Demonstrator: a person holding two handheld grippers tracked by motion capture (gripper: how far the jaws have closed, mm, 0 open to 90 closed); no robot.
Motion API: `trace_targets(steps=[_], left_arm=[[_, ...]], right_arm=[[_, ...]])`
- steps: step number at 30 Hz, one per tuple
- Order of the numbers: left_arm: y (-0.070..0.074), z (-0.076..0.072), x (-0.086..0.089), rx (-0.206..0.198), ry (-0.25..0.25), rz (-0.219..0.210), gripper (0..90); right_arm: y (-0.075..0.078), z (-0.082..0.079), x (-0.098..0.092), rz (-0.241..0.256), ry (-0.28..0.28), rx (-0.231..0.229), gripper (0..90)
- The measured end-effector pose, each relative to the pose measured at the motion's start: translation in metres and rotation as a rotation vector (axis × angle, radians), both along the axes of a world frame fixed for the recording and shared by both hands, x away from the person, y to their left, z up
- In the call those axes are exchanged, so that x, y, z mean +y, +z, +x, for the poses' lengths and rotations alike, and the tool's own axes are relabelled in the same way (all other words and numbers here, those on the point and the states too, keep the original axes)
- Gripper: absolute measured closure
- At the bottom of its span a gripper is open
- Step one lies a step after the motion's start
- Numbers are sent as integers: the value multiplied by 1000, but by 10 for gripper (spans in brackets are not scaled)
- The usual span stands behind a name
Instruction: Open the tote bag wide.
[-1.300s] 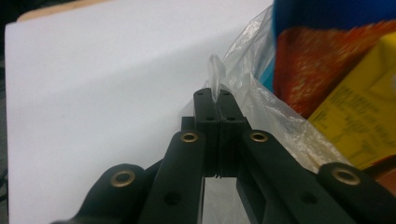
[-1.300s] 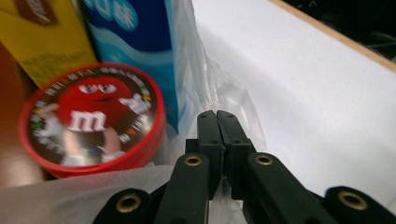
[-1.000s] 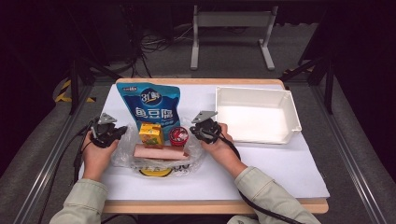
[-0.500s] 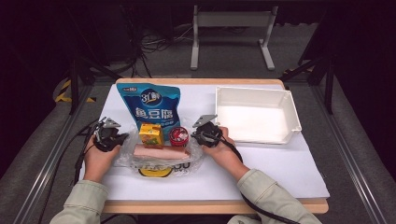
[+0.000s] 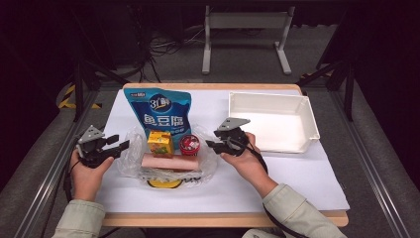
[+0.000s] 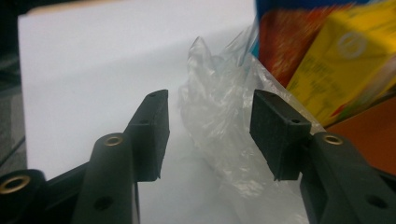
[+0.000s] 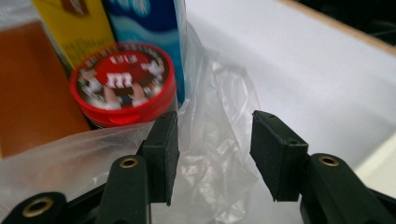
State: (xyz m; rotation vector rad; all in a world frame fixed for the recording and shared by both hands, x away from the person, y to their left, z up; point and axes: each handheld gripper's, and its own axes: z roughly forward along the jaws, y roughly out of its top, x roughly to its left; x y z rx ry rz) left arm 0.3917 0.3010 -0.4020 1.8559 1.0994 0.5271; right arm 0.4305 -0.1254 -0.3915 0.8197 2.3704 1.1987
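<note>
Left fingers (image 6: pixel 275 135): spread wide, nothing held — a crumpled fold of the clear plastic bag (image 6: pixel 224 121) is framed between the 2 pads, not yet pinched.

Right fingers (image 7: pixel 275 154): likewise wide and empty, with the bag's right edge bunched in the gap between them.

Left gripper (image 5: pixel 116 146): seen in the high view at the bag's left rim; compared with 1 second ago it has been brought slightly inward and downward toward the plastic.

Right gripper (image 5: pixel 212 145): at the bag's right rim, also drawn closer over the same second — both hands have been closed in on the bag from opposite sides.

Bag position: lying flat on the white surface (image 5: pixel 277 173), in front of the person, mouth edges loose at both sides.

Contents on the bag: a yellow juice carton (image 5: pixel 160 143), a red round tin (image 5: pixel 189 144) and a long pink sausage (image 5: pixel 170 161) are resting on the plastic; a blue pouch (image 5: pixel 159 114) stands just behind them.

White tray (image 5: pixel 307 114): well apart to the right, untouched.

Meaning for the work: the approach is judged nearly finished; the next step is likely to be a squeeze on each edge so the bag can be lifted or opened.

Risk: thin film may be missed or slip from the pads.
</note>
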Motion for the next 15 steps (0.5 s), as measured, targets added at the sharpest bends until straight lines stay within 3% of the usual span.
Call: trace_targets(steps=[5,8,11,15], left_arm=[[16,-19,0,-72,-10,-20,492],[24,-30,-4,-110,-27,-34,532],[28,-37,-11,-120,-71,-25,606],[24,-40,-24,-101,-160,-9,748]], right_arm=[[23,-15,-3,84,48,-51,575],[32,-25,2,108,88,-82,593],[36,-32,8,133,136,-85,635],[33,-33,19,150,191,-42,681]])
